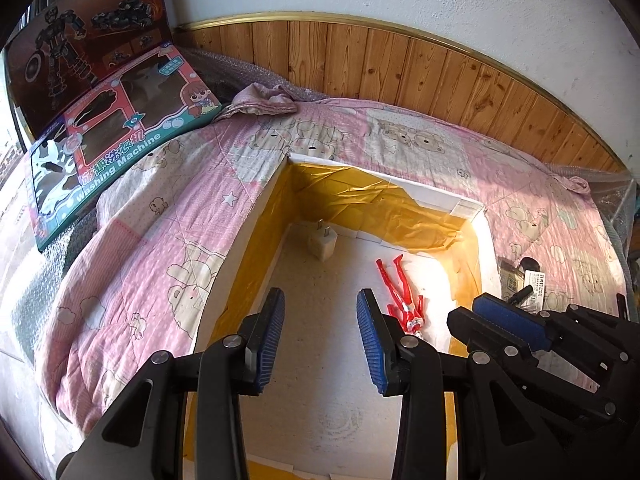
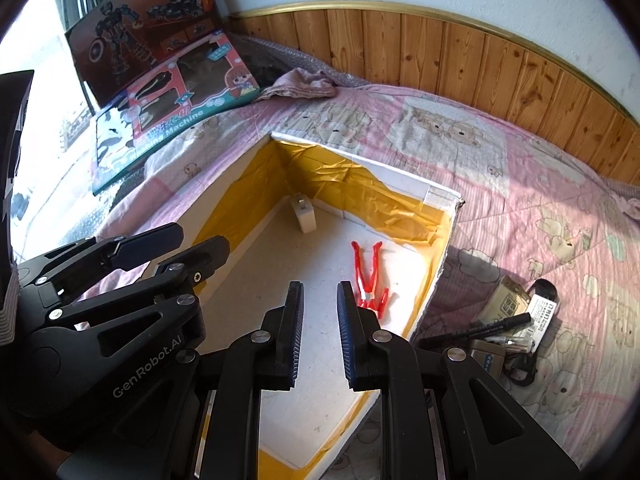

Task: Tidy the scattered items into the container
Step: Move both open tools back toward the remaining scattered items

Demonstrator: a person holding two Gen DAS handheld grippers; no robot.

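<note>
Left gripper (image 1: pixel 321 334): jaws spread wide, empty, above the white box (image 1: pixel 256 208). Right gripper (image 2: pixel 320 332): jaws narrowly parted, empty. Red figure (image 2: pixel 370 278) and white charger (image 2: pixel 304 216) lie inside the box; remaining clutter (image 2: pixel 508 332) rests on the blanket (image 2: pixel 500 184).

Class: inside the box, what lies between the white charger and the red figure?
Nothing: only bare white floor separates the charger from the red figure in the box, clearest in the right wrist view.

black plastic tongs (image 2: pixel 319 330) with blue ribbed pads (image 1: pixel 370 334), silver screws, "genrobot.ai" in white lettering.
</note>
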